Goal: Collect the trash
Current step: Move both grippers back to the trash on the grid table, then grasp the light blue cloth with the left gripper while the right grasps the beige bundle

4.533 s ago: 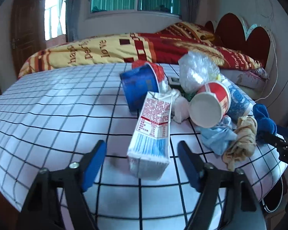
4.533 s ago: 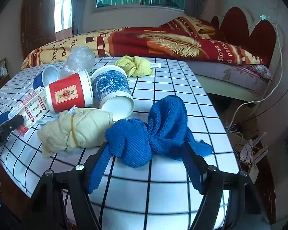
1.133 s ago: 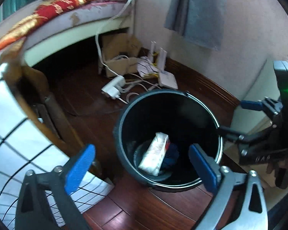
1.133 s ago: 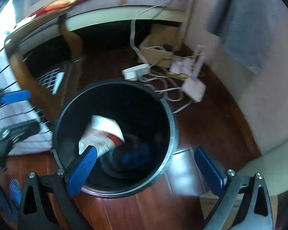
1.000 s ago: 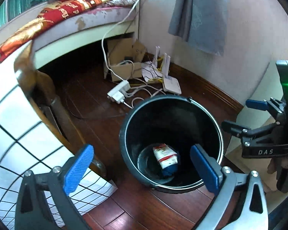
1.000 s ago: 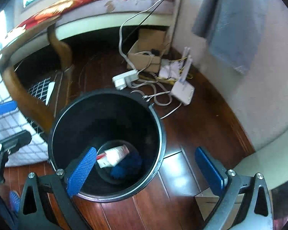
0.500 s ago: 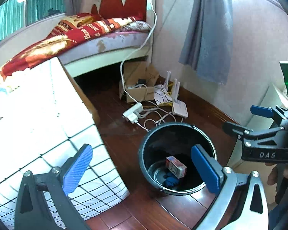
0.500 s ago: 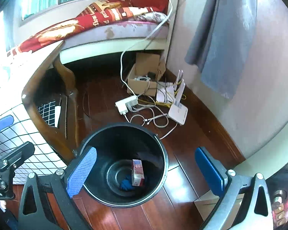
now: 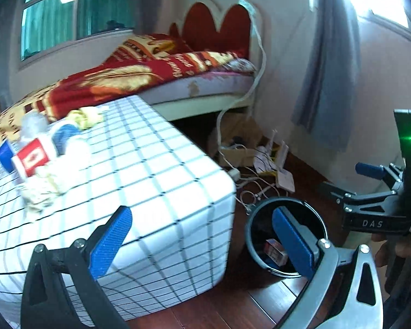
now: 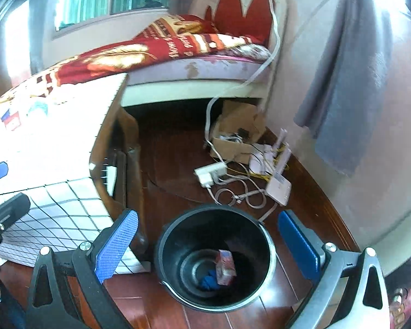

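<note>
The trash sits in two places. In the black bin (image 10: 215,260) on the floor we see a carton (image 10: 226,267) lying on the bottom with something blue (image 10: 208,281) beside it, so we judge that two pieces have already gone in. The rest lies on the table (image 9: 156,192), well apart from the bin: a red-and-white cup (image 9: 31,160), a blue cup (image 9: 4,155), a blue-patterned cup (image 9: 65,137), a clear plastic wad (image 9: 34,122), a pale crumpled cloth (image 9: 45,189) at the near edge of the heap, and a yellow cloth (image 9: 86,115) further back. The heap is blurred, so we cannot say what touches what within it.

Our left gripper (image 9: 202,238) has its fingers spread wide with nothing between them; it points across the table corner, with the bin just behind its right finger. Our right gripper (image 10: 208,241) is likewise spread and empty, hanging above the bin and looking down into it.

We reckon the task is at an early stage: most of the heap is yet to be carried over. Which cloths count as trash we cannot tell. Beyond the bin, a power strip (image 10: 211,172), tangled cables and a router (image 10: 279,186) lie on the wooden floor by a cardboard box (image 10: 238,134) under the bed (image 10: 178,63).
</note>
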Motion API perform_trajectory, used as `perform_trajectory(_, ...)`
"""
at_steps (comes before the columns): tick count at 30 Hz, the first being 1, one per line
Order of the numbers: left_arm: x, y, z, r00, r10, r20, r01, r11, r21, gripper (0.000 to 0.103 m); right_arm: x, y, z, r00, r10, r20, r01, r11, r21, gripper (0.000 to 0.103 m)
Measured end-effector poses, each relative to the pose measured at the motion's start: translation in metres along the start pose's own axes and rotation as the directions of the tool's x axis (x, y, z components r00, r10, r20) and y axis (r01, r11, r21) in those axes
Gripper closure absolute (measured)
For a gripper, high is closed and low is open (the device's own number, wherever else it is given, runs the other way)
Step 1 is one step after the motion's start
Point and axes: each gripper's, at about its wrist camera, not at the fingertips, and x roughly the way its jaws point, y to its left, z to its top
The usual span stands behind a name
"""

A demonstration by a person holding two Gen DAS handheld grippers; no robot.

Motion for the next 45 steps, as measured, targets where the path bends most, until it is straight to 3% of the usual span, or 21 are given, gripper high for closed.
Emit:
perform_trajectory(6,-0.025,0.048,-0.005,0.996,0.08,0.041,-0.078,0.996,-0.053,0.0,-0.003,0.047,0.022,0.996,0.076,0.055,-0.073,0.996,-0.045,0.0)
perform_trajectory(12,-0.048,0.111,-0.019,0.976,0.21,0.051,-0.202,0.972,-0.122,0.001,0.002,0.116,0.043,0.978,0.195,0.075,-0.188,0.978,-0.09,0.0)
perform_trajectory(21,-0.067,0.21,-0.042,0.932,0.362,-0.007,-0.353,0.903,-0.244,0.006,0.006,0.245,0.06,0.945,0.326,0.007,-0.314,0.917,-0.247,0.0)
perform_trajectory(25,-0.066,0.235,-0.048,0.922,0.386,-0.032,-0.38,0.885,-0.269,0.006,0.017,0.293,0.065,0.928,0.373,-0.027,-0.363,0.883,-0.298,0.0)
perform_trajectory(31,-0.067,0.255,-0.051,0.918,0.395,-0.037,-0.389,0.875,-0.287,0.006,0.049,0.349,0.077,0.92,0.38,-0.099,-0.391,0.867,-0.308,0.0)
perform_trajectory(36,-0.061,0.262,-0.049,0.924,0.379,-0.04,-0.374,0.882,-0.285,0.006,0.071,0.361,0.084,0.934,0.332,-0.13,-0.356,0.883,-0.306,0.0)
perform_trajectory(42,-0.046,0.256,-0.046,0.941,0.338,-0.035,-0.334,0.901,-0.276,0.006,0.068,0.296,0.075,0.968,0.234,-0.09,-0.249,0.94,-0.233,0.0)
perform_trajectory(45,-0.036,0.248,-0.043,0.954,0.297,-0.032,-0.295,0.919,-0.26,0.011,0.062,0.264,0.074,0.966,0.248,-0.073,-0.257,0.952,-0.164,0.0)
